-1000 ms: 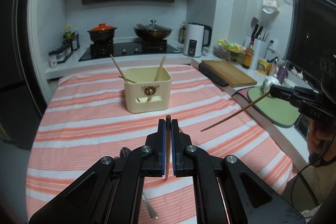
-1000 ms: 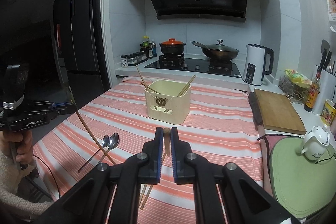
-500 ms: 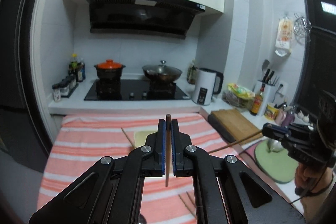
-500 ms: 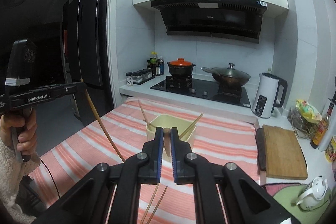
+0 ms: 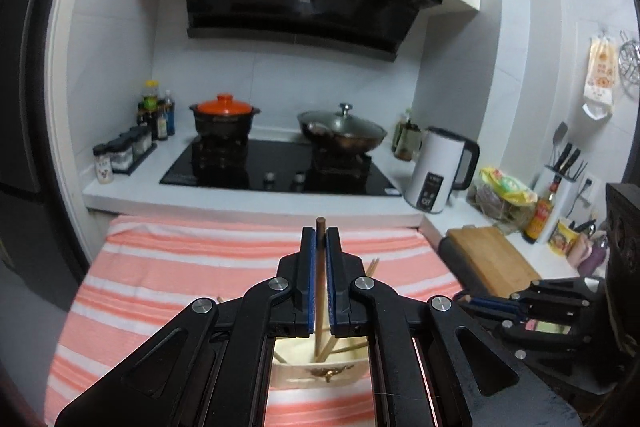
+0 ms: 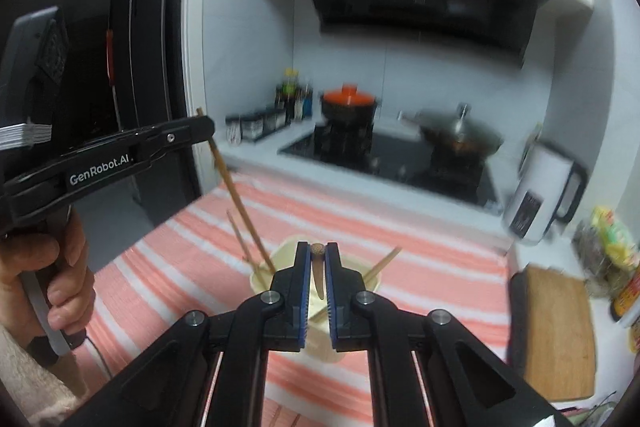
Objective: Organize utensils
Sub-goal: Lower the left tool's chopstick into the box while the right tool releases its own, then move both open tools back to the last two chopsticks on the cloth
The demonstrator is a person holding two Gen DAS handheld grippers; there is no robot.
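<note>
My left gripper [image 5: 319,233] is shut on a wooden chopstick [image 5: 319,299] that hangs steeply down into the cream utensil holder [image 5: 296,371] just below its jaws. In the right wrist view that left gripper [image 6: 206,127] comes in from the left, and the lower end of its chopstick [image 6: 240,205] dips inside the holder's rim [image 6: 288,247]. My right gripper [image 6: 317,253] is shut on a second chopstick [image 6: 318,279] right above the holder. In the left wrist view the right gripper [image 5: 466,301] reaches in from the right. Other chopsticks [image 6: 384,263] lean in the holder.
The holder stands on a table with an orange-and-white striped cloth [image 5: 200,267]. Behind are a black hob [image 5: 280,167] with an orange-lidded pot [image 5: 224,115] and a wok [image 5: 344,131], and a white kettle [image 5: 436,171]. A cutting board [image 6: 556,331] lies right. A hand [image 6: 60,267] holds the left gripper.
Both grippers moved forward across the table and rose a little, each keeping its chopstick. The holder went from mid-table ahead to just under the jaws. The left chopstick's tip now sits in the holder.
</note>
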